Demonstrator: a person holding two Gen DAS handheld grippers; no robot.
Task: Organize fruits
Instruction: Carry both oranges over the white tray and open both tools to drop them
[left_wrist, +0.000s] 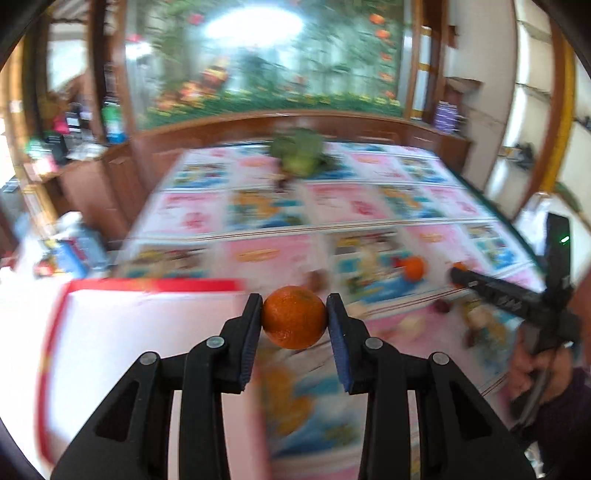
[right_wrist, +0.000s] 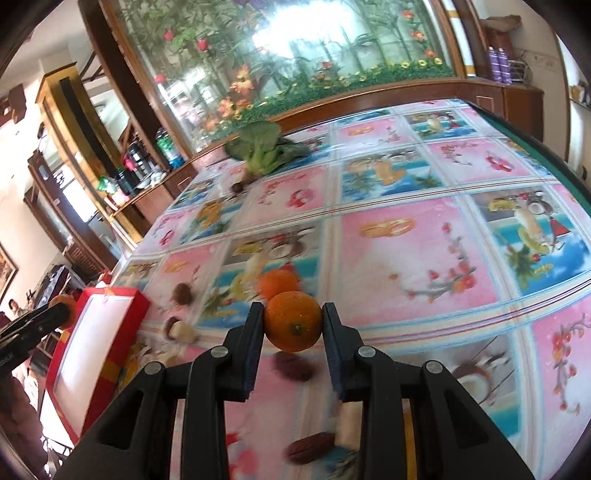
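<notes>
In the left wrist view my left gripper (left_wrist: 294, 302) is shut on an orange (left_wrist: 293, 325), held above the table beside a white box with a red rim (left_wrist: 147, 286). My right gripper (right_wrist: 293, 308) is shut on a second orange (right_wrist: 293, 328) just above the tablecloth. A third orange (right_wrist: 277, 282) lies on the cloth right behind it, seen also as the loose orange (left_wrist: 413, 267). The right gripper (left_wrist: 458, 275) shows at the right edge, gripped by a hand (left_wrist: 532, 365). The left gripper (right_wrist: 59, 314) shows over the box (right_wrist: 96, 332).
A leafy green vegetable (right_wrist: 262, 147) lies at the far side of the patterned tablecloth (right_wrist: 406, 240). Small brown items (right_wrist: 183, 293) and a pale one (right_wrist: 181, 328) sit near the box; another brown piece (right_wrist: 310, 446) lies below my right gripper. A wooden cabinet (right_wrist: 406, 92) borders the table.
</notes>
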